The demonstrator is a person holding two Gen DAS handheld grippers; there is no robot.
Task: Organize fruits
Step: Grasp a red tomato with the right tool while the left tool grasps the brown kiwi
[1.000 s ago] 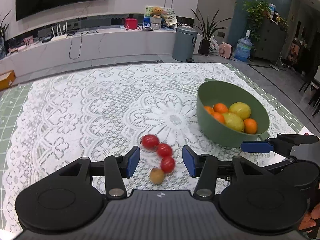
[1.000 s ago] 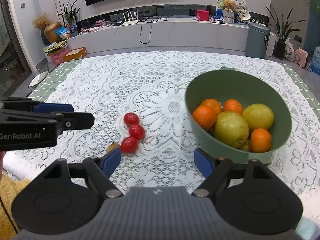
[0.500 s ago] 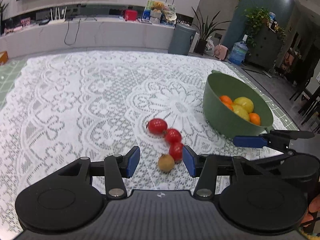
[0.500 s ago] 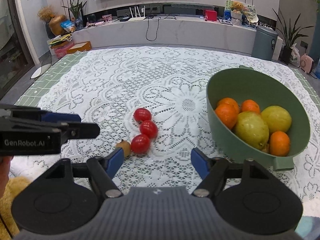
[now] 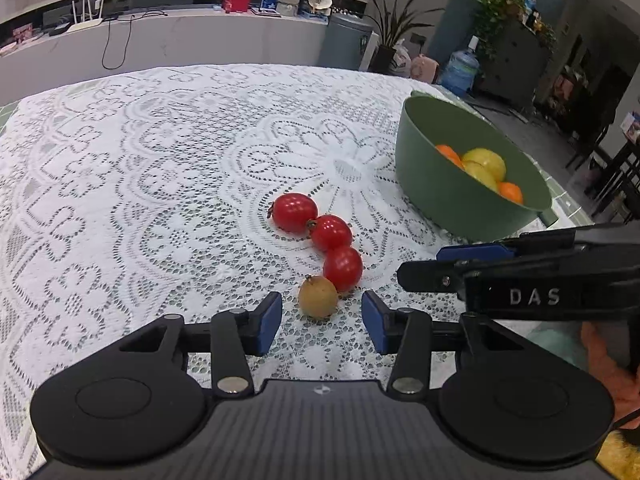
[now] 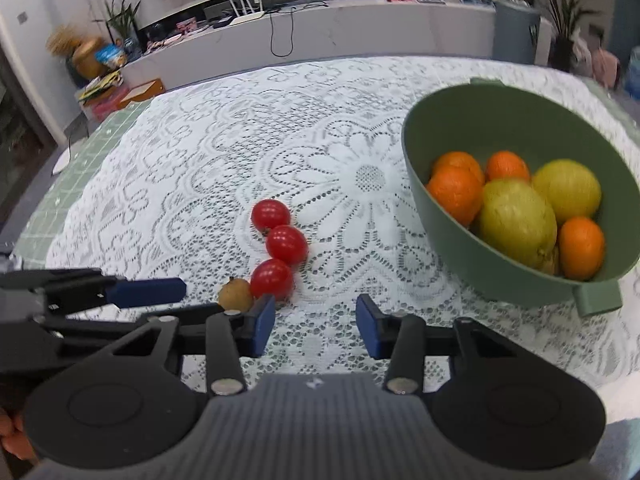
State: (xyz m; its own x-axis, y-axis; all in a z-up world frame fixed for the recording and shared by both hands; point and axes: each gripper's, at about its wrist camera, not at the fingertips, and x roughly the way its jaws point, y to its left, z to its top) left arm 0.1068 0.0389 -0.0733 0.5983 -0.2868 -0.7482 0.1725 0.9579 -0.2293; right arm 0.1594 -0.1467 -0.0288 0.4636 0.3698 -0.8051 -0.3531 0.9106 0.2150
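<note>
Three red cherry tomatoes (image 5: 330,232) lie in a row on the lace tablecloth, with a small brown fruit (image 5: 317,296) touching the nearest one. My left gripper (image 5: 321,322) is open and empty, and the brown fruit sits just ahead between its blue pads. A green bowl (image 5: 444,196) at the right holds oranges and yellow-green fruits (image 6: 516,220). My right gripper (image 6: 315,326) is open and empty, just right of the nearest tomato (image 6: 272,279); the brown fruit (image 6: 235,294) lies by its left pad. The bowl (image 6: 448,216) stands to its right.
The right gripper's finger (image 5: 476,254) reaches in from the right in the left wrist view. The left gripper's finger (image 6: 144,291) shows at the left of the right wrist view. A white lace cloth (image 5: 140,184) covers the table. A low counter and a bin (image 5: 346,42) stand beyond.
Both grippers have moved forward and lower toward the tomatoes and brown fruit, which now lie closer to the pads. The fruits have not moved.
</note>
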